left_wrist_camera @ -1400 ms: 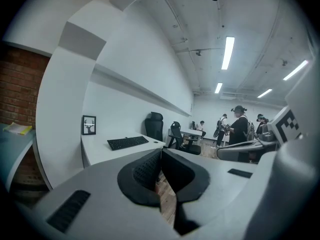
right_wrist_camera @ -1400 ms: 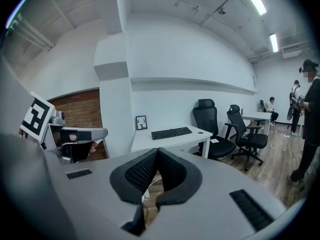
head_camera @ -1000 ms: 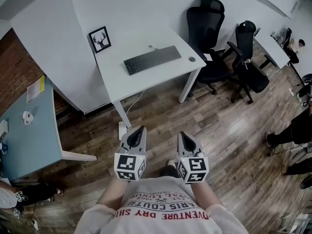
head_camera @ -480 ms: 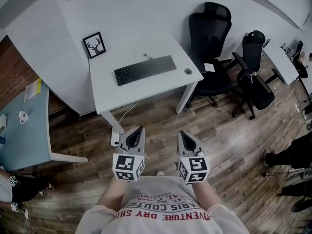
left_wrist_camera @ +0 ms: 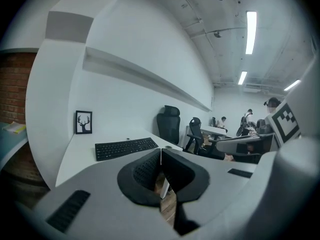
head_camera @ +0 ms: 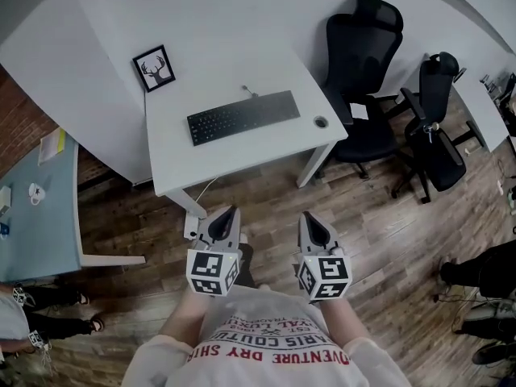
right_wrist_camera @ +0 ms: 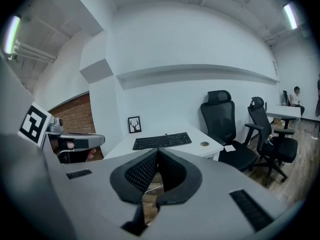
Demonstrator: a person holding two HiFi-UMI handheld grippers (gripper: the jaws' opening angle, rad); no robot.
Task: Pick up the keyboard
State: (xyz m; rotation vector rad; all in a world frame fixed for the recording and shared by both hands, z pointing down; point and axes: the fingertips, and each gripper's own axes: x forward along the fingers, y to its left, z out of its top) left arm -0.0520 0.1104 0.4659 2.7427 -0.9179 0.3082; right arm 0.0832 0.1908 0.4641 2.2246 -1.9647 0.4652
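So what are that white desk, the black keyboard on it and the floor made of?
The white rectangular desk looks like matte laminated board: flat, even, no grain. The flat black keyboard is probably matte plastic, with no shine on its keys. The brown plank floor shows streaky grain and seams, so wood or wood-look laminate.

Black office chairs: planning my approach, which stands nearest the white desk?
The black office chair with white paper on its seat; the other chair stands farther right.
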